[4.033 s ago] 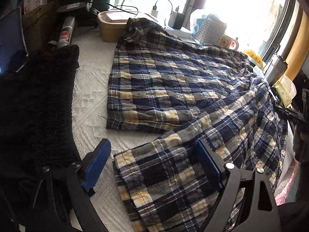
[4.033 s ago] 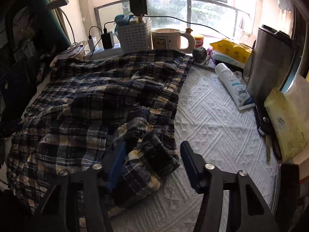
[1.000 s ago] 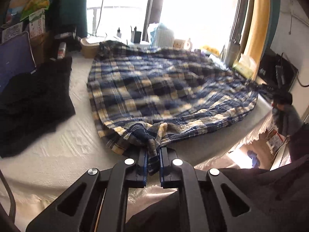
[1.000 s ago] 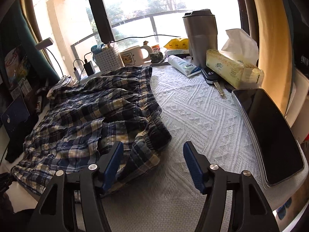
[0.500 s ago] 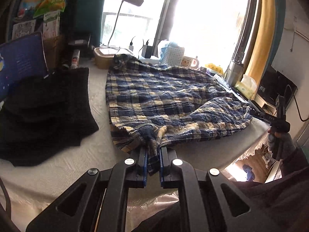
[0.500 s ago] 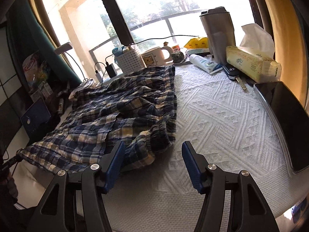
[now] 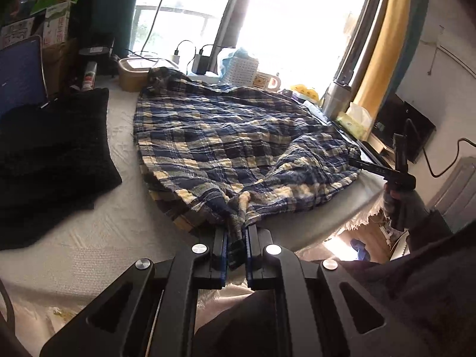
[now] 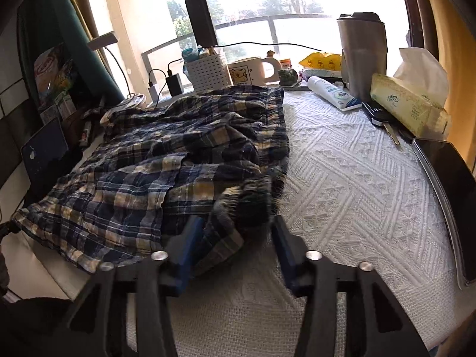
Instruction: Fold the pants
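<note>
Jaws clamped tight, the left gripper (image 7: 236,248) pinches a bunched hem of the plaid pants (image 7: 232,136), holding that end taut off the near edge of the white textured tablecloth (image 8: 357,178). The right gripper (image 8: 235,238) is closing its jaws around the gathered waistband at the pants' opposite near corner, cloth between the pads but seemingly not yet squeezed. The pants lie spread across the tablecloth, reaching back toward the mug (image 8: 250,71) by the window. With both ends gripped, a clean fold looks possible.
</note>
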Motion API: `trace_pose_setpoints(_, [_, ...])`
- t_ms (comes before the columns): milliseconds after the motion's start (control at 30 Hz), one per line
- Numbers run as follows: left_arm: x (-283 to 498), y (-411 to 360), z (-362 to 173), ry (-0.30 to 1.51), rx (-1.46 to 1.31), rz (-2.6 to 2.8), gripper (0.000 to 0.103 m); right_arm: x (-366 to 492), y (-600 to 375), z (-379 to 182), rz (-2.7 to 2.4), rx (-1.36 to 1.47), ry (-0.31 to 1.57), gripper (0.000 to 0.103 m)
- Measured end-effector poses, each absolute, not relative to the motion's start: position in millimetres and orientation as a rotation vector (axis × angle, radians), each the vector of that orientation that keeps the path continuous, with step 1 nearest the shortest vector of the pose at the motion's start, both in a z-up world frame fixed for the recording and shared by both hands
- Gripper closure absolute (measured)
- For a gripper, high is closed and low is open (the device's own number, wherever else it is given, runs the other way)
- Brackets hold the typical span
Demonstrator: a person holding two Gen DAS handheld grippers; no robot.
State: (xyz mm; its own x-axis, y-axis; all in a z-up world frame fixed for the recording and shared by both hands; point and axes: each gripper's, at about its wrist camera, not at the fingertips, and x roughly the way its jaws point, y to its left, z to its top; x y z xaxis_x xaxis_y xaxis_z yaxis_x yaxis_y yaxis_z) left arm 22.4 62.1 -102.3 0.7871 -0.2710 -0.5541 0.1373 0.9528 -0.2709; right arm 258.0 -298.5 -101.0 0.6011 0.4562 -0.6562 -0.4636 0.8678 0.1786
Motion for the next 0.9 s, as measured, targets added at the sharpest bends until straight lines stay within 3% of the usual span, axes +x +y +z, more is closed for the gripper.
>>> trace_pose_setpoints(67, [17.7,61.5,-95.2,0.610,-0.222,-0.243,0.096,253.6,-299.9,-99.9,0.530,-0.010,0.751,0.081])
trace_pose_setpoints(100, [15.1,61.2,-90.7,0.592,-0.223,-0.259,0.096,250.7,-301.3,-98.2,0.526,-0.014,0.747,0.098])
trace_pose_setpoints(900, [1.5,40.8,-24.8,0.398,-0.119,-0.367,0.096,179.8,-356.7,-7.6,0.346,-0.045,0.582,0.102])
